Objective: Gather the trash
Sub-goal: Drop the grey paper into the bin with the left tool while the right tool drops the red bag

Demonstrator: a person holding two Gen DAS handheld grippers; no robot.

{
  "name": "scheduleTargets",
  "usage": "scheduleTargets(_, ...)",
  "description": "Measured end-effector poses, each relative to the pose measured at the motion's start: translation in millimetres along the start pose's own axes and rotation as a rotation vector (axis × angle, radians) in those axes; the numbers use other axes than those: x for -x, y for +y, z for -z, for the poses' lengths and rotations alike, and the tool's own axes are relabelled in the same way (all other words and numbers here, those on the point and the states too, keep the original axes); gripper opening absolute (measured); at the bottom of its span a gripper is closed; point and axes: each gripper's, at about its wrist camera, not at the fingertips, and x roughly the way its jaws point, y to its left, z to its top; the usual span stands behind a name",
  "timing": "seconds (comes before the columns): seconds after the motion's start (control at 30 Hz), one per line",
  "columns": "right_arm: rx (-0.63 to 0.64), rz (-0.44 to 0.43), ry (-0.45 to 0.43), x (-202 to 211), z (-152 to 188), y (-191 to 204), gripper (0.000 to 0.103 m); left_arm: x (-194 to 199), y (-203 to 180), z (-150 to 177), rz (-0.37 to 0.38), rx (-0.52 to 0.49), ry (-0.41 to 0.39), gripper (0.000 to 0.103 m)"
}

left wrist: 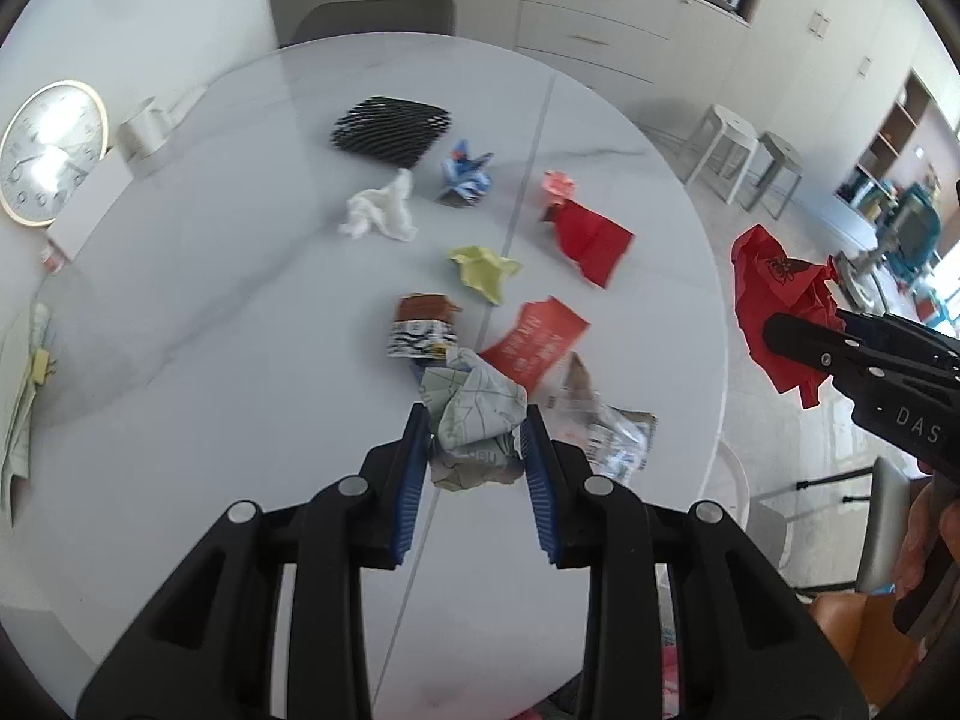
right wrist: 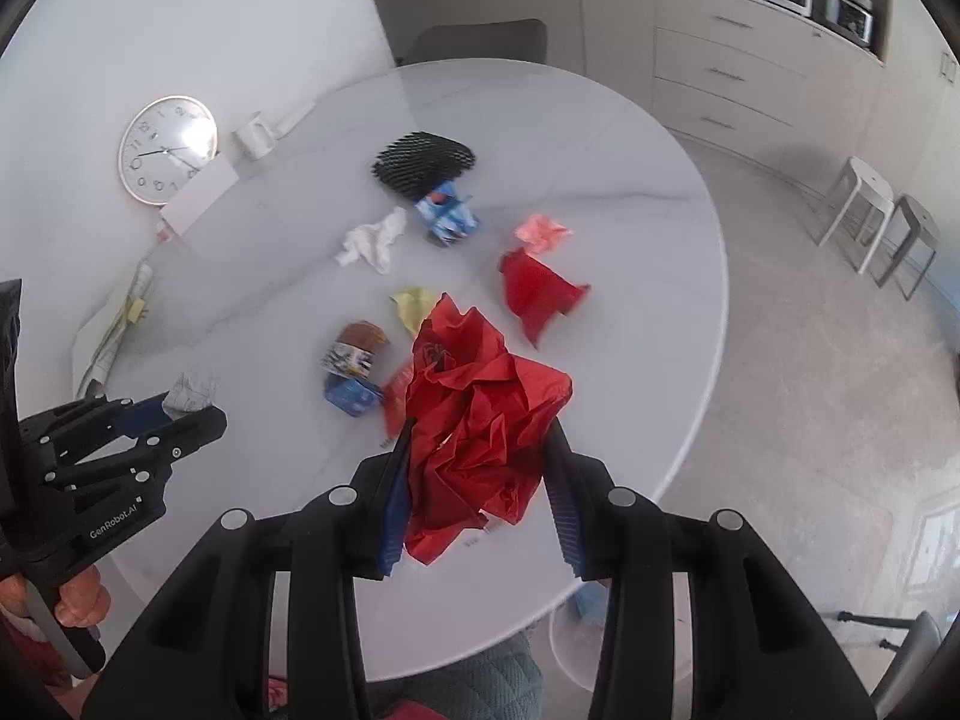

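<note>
Round white worktop (left wrist: 240, 312) carries scattered trash, above which the left gripper (left wrist: 477, 450) pinches a grey paper wad (left wrist: 477, 414) and the right gripper (right wrist: 480, 468) clamps red paper (right wrist: 480, 420).

A home dining room: beyond the jaws a round white table (left wrist: 180, 312), pale drawer cabinets (right wrist: 720, 60), a wall clock (right wrist: 167, 149), stools (right wrist: 864, 210) to the right.

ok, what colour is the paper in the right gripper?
Red crumpled paper, clearest in the right wrist view.
</note>
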Motion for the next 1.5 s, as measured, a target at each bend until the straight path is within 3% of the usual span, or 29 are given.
scheduleTargets(0.37, -0.269, 0.133, 0.029, 46.1, 107.8, -130.9, 0.042, -47.3, -178.6, 42.1, 0.214, -0.366, 0.14, 0.031)
scheduleTargets(0.47, -0.284, 0.146, 0.038, 57.6, 126.1, -156.4, 0.042, -68.5, -221.9, 61.0, 0.228, -0.411, 0.203, 0.031)
scheduleTargets(0.63, -0.295, 0.128, 0.05, 64.2, 143.7, -188.7, 0.042, -91.7, -264.6, 78.6, 0.239, -0.385, 0.272, 0.032)
scheduleTargets(0.8, -0.257, 0.098, 0.064, 63.9, 151.1, -208.3, 0.042, -97.4, -284.7, 83.7, 0.198, -0.349, 0.277, 0.036)
scheduleTargets(0.93, -0.229, 0.075, 0.073, 60.9, 152.8, -217.0, 0.042, -93.9, -292.0, 84.1, 0.173, -0.319, 0.259, 0.053)
scheduleTargets(1.0, -0.218, 0.065, 0.078, 57.9, 151.6, -219.1, 0.042, -91.2, -295.4, 83.4, 0.162, -0.313, 0.247, 0.057)
scheduleTargets(1.23, -0.163, 0.04, 0.098, 49.5, 151.5, -221.1, 0.042, -78.5, -294.2, 81.4, 0.122, -0.301, 0.204, 0.073)
scheduleTargets(1.5, -0.142, 0.028, 0.135, 34.0, 157.2, -216.0, 0.042, -58.5, -277.4, 74.5, 0.086, -0.295, 0.176, 0.083)
